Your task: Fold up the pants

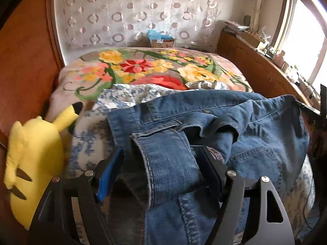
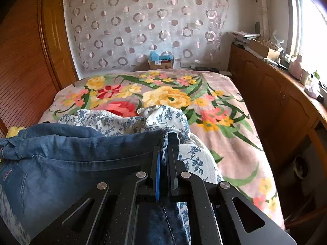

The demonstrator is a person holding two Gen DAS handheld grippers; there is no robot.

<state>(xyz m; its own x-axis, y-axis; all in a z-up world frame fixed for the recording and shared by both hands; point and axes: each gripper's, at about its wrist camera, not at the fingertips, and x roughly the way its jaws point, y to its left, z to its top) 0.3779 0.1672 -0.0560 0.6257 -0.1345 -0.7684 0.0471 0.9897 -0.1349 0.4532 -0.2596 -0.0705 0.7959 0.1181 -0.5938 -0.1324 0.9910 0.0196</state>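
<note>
Floral bed (image 2: 235,122), jeans (image 1: 255,126) half hidden

No legible text, brand, number or sign. A small pink mark on the jeans (image 2: 61,163), left of frame, is unreadable.

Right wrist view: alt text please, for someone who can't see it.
The right gripper is shut on a hemmed edge of blue denim jeans, which lie bunched over a blue-and-white floral cloth on a bed with a flowered blanket. Behind are a circle-patterned curtain, and wooden cabinets under a bright window on the right.
</note>
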